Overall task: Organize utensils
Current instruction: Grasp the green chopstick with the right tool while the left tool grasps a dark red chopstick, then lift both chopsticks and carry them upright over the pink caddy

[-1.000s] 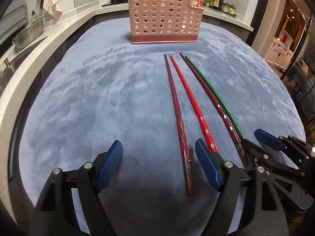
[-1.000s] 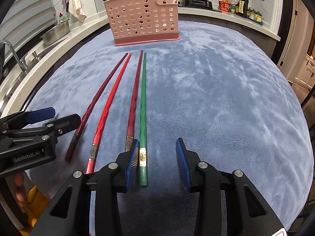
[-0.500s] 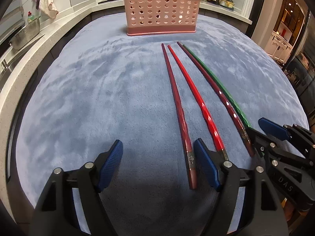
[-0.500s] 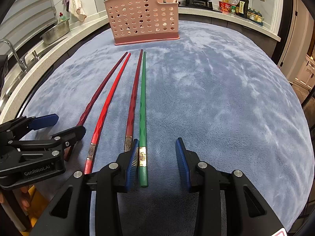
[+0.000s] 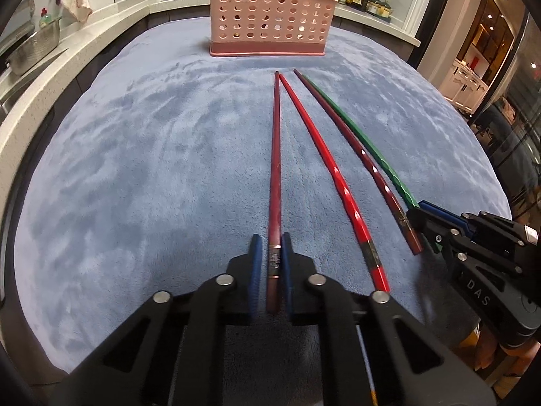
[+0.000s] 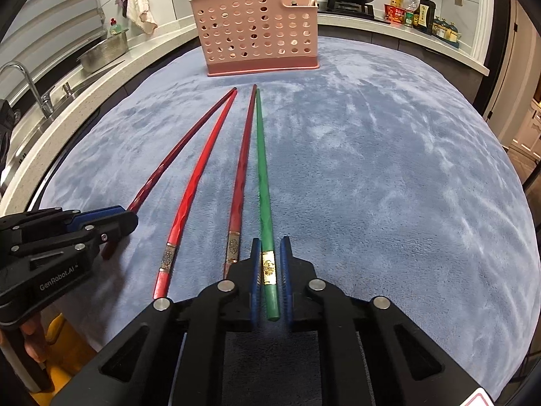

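One plush blue cloth (image 5: pixel 135 186), seemingly over a kitchen counter (image 5: pixel 30 101).

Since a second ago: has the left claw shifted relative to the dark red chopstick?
Yes. The left claw moved sideways until it straddled the dark red chopstick, and its jaws have just closed on it.

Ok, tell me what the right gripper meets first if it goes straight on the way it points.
Probably the blue cloth: the right gripper, shut on the green chopstick, points steeply down. The pink basket stands farther along.
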Motion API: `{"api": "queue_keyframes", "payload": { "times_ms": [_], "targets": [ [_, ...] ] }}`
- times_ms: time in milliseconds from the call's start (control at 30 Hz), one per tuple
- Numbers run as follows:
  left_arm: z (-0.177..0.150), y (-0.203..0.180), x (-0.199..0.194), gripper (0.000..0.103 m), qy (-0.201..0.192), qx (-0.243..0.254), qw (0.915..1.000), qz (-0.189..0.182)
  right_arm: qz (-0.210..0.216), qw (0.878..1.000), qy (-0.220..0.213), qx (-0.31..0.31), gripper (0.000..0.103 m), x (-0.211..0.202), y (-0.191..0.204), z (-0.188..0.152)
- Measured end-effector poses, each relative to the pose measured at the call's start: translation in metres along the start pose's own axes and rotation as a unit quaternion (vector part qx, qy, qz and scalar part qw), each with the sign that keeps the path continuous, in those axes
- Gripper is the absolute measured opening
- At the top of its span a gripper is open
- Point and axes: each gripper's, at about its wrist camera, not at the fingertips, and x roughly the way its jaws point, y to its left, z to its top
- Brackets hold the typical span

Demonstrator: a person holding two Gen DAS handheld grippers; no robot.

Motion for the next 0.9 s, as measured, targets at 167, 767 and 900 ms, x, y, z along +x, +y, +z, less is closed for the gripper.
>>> {"api": "queue_keyframes", "payload": {
  "times_ms": [167, 767, 900],
  "targets": [
    [0.003, 0.003, -0.005, 0.007, -0.003, -0.008, 0.9999, -0.005, 0.002, 1.0, -0.004, 0.0, 0.007, -0.004, 0.0, 0.001],
    [0.053, 0.019, -0.078, 0.007, -0.107, -0.022, 0.9939, 0.012, 0.0, 0.993, -0.119, 0.025, 0.007, -0.077, -0.023, 0.057],
    [0.068, 0.024, -0.094, 0.007, -0.129, -0.026, 0.9912, 0.015, 0.0, 0.988, -0.149, 0.037, 0.007, -0.093, -0.031, 0.075]
  ]
}}
